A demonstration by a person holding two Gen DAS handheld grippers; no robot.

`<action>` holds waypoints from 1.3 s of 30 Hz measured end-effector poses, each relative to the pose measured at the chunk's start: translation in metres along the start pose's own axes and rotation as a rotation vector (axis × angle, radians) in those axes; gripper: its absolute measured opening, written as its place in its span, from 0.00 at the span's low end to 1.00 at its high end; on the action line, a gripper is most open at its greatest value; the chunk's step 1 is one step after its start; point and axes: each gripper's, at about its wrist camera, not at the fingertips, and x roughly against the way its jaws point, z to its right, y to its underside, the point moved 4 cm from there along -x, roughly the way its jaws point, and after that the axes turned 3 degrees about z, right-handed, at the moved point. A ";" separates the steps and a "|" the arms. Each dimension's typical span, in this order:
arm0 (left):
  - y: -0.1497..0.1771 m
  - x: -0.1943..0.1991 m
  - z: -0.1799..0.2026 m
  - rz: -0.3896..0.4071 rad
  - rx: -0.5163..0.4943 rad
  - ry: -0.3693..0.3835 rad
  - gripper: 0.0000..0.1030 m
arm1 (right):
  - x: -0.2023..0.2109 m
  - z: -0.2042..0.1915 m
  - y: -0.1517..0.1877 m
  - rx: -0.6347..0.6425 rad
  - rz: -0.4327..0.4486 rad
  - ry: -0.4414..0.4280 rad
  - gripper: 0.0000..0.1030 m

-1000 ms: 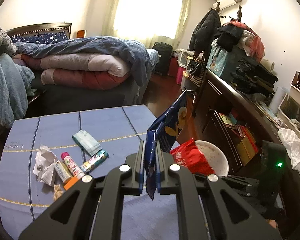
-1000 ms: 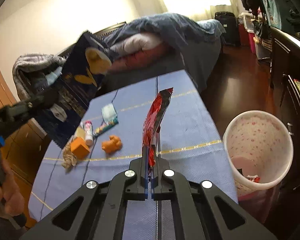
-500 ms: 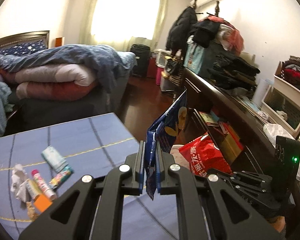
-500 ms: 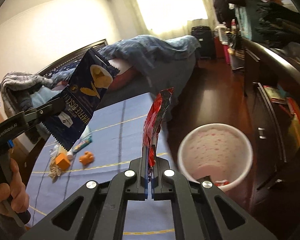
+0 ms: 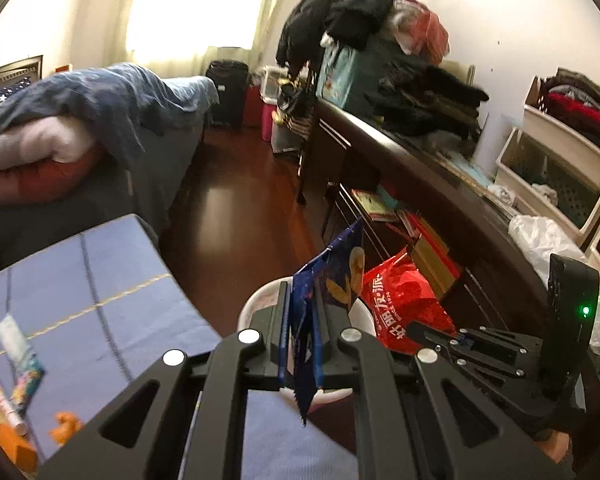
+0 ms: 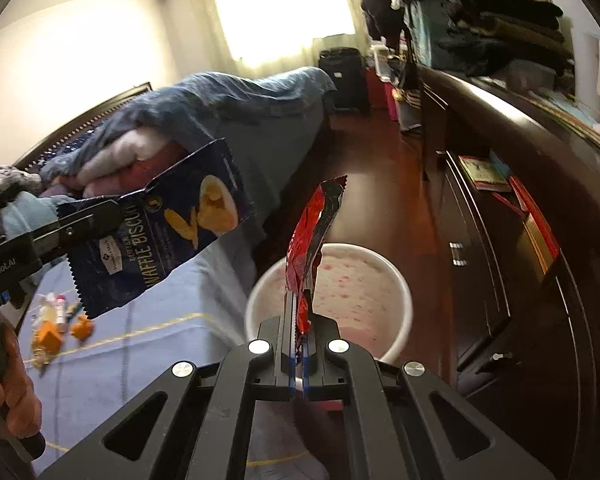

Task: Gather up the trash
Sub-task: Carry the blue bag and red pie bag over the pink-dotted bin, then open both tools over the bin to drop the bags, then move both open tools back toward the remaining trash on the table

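Pinching a red snack wrapper (image 6: 314, 240) upright at lower centre, the right gripper (image 6: 299, 354) hangs over the white speckled bin (image 6: 396, 280) on the floor past the table edge; the left gripper (image 5: 302, 344), at lower centre of its own view, is clamped on a blue waffle-biscuit packet (image 5: 332, 276) near the same rim. Neither wrapper is dropped yet; small litter (image 6: 56, 320) at left on the blue tablecloth (image 6: 148, 340) looks left to gather.

The round white plastic bin (image 6: 396, 292) is set on the floor just ahead of the right tongs (image 6: 299, 344), right of the blue-clothed table (image 6: 148, 344). Small litter (image 6: 56, 320) is left on the table, far left of both tongs.
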 end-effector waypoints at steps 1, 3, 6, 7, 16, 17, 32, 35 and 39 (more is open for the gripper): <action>0.001 -0.009 0.002 -0.010 -0.002 0.002 0.11 | -0.007 0.005 0.001 -0.005 -0.008 0.007 0.02; 0.002 -0.033 0.004 -0.038 -0.003 0.006 0.11 | -0.017 0.014 0.002 -0.015 -0.023 0.016 0.02; 0.006 -0.067 0.004 -0.080 0.004 0.009 0.11 | -0.035 0.024 0.002 -0.026 -0.042 0.031 0.02; 0.007 -0.076 0.004 -0.091 0.006 0.006 0.11 | -0.042 0.027 0.002 -0.030 -0.050 0.034 0.02; 0.013 -0.117 -0.010 -0.105 0.017 -0.074 0.71 | -0.080 0.041 0.004 -0.021 -0.084 0.076 0.34; 0.012 -0.115 -0.013 -0.097 0.018 -0.078 0.72 | -0.082 0.041 0.004 -0.021 -0.087 0.074 0.34; 0.017 0.009 -0.107 0.007 0.087 -0.486 0.97 | -0.036 -0.054 -0.005 0.101 -0.014 -0.015 0.81; 0.027 0.032 -0.158 -0.012 0.221 -0.608 0.96 | -0.030 -0.081 -0.004 0.131 -0.021 -0.069 0.83; 0.044 0.050 -0.228 -0.062 0.433 -0.762 0.96 | -0.026 -0.113 0.001 0.181 -0.025 -0.111 0.83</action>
